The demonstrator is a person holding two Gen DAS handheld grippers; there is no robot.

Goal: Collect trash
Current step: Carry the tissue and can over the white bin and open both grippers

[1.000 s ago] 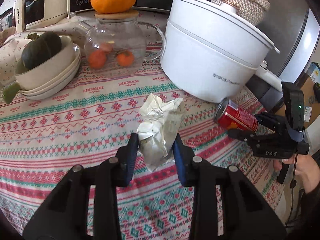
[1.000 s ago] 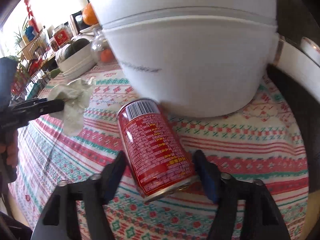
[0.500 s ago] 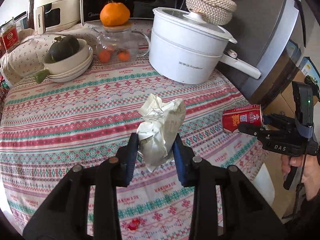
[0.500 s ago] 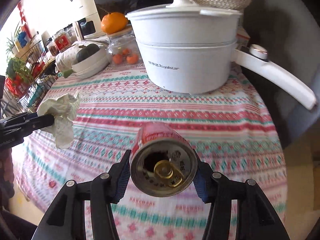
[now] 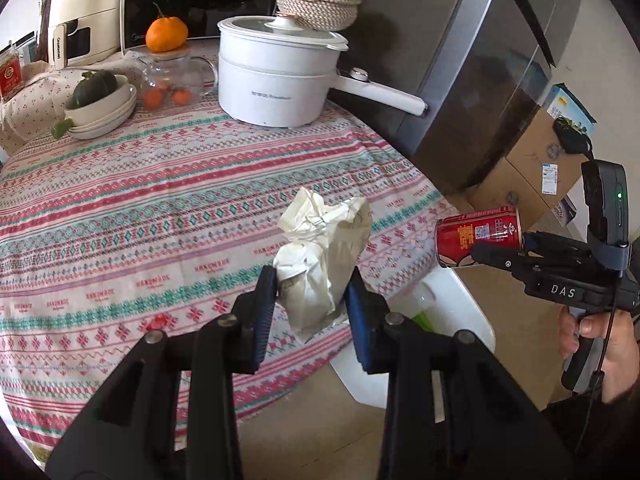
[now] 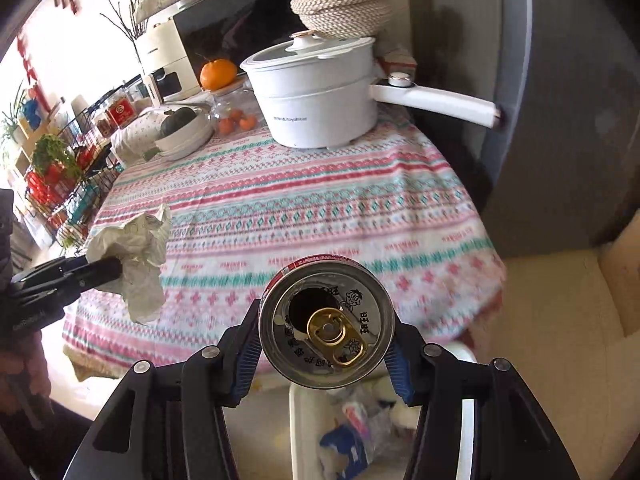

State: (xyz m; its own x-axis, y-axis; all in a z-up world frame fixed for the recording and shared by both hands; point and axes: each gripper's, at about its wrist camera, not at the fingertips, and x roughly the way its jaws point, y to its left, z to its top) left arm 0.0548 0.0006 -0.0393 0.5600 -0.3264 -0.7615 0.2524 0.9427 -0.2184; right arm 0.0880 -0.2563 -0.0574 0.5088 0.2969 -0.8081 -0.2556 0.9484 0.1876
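Left gripper (image 5: 311, 308) clamps a crumpled off-white paper wad (image 5: 324, 256) between its blue pads, held clear over the edge of the striped patterned tablecloth (image 5: 160, 200). Right gripper (image 6: 322, 354) pinches a red aluminium drink can (image 6: 326, 328), open end toward its camera. Below the fingers: a white plastic bin (image 6: 300, 420) with trash inside. White electric pot (image 5: 280, 80) stands well beyond the fingertips; nothing in the way.
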